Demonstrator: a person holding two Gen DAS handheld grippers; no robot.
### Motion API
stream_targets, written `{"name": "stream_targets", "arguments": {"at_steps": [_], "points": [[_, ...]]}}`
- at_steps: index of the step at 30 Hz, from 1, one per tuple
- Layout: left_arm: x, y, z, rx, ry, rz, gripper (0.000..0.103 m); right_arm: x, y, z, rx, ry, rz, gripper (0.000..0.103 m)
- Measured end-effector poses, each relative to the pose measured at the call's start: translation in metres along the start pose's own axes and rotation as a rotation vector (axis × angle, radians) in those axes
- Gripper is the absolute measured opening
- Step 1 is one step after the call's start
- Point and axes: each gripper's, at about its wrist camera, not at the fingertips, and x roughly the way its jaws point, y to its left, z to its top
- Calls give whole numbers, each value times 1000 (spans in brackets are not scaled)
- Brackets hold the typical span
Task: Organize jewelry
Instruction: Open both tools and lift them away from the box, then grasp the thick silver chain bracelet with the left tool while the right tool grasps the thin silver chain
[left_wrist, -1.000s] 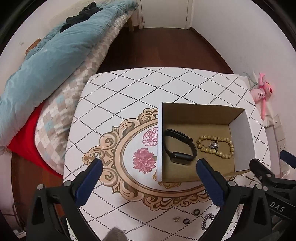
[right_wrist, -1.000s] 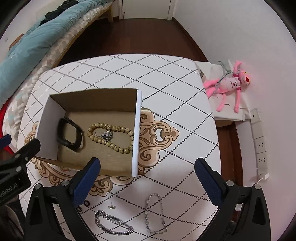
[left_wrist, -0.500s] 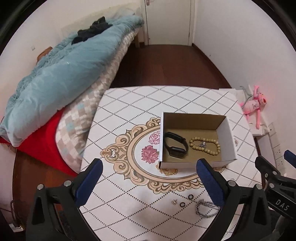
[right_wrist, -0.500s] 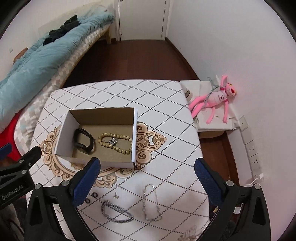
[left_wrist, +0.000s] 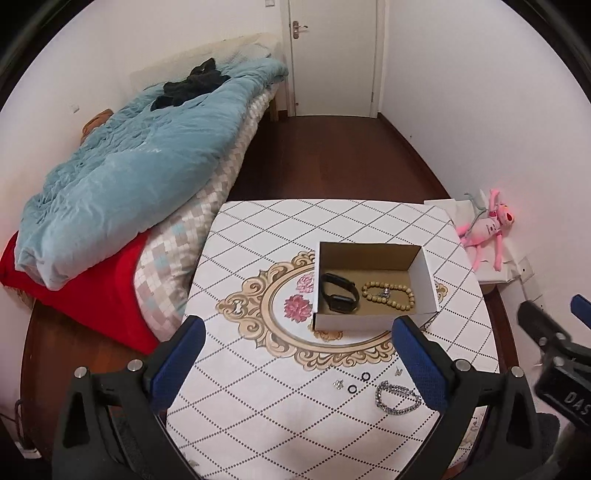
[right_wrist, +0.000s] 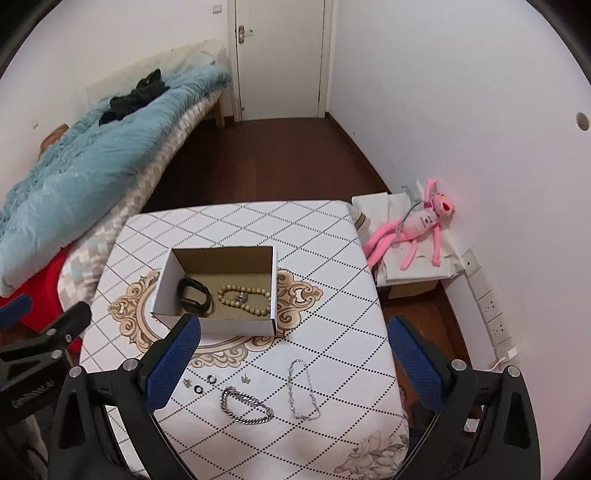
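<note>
**Colours and patterns on view**

The tablecloth is white with a black dotted diamond grid and a gold scroll medallion holding pink roses. The box is white outside, brown inside (cardboard). At upper left lies a teal duvet; at right, a pink plush toy.

Soft, even indoor light fills the room; the white walls read bright without glare. Fisheye bending curves everything toward black corners, with faint blur near them.
</note>
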Motion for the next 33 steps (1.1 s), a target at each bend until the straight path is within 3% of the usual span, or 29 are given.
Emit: {"name": "stream_targets", "arguments": {"at_steps": [4, 8, 13, 14, 16, 23, 25, 29, 30, 31, 33], "points": [[0, -1, -8, 8, 13, 31, 103, -6, -10, -5, 28, 21, 19, 102], [17, -3, -24, 26, 39, 44, 103, 14, -21, -24, 60, 97, 33, 103], [62, -5, -54, 41, 140, 67, 103, 56, -31, -63, 89, 195, 72, 100], [73, -6, -62, 43, 166, 73, 103, 70, -32, -75, 97, 230, 85, 97], [91, -8, -76, 47, 212, 75, 103, 95, -36, -93, 125, 293, 102, 81], [127, -30, -108, 54, 319, -1, 103, 152, -49, -136, 165, 402, 54, 63], [131, -37, -112, 64, 329, -9, 102, 162, -49, -145, 146, 421, 26, 50], [138, -47, -117, 71, 348, -30, 102, 160, -41, -152, 98, 355, 20, 40], [139, -50, -119, 75, 351, -40, 102, 158, -39, -153, 97, 344, 56, 20], [140, -51, -119, 77, 352, -43, 102, 157, -35, -154, 94, 342, 70, 6], [139, -55, -120, 85, 352, -61, 102, 154, -30, -155, 81, 324, 70, 5]]}}
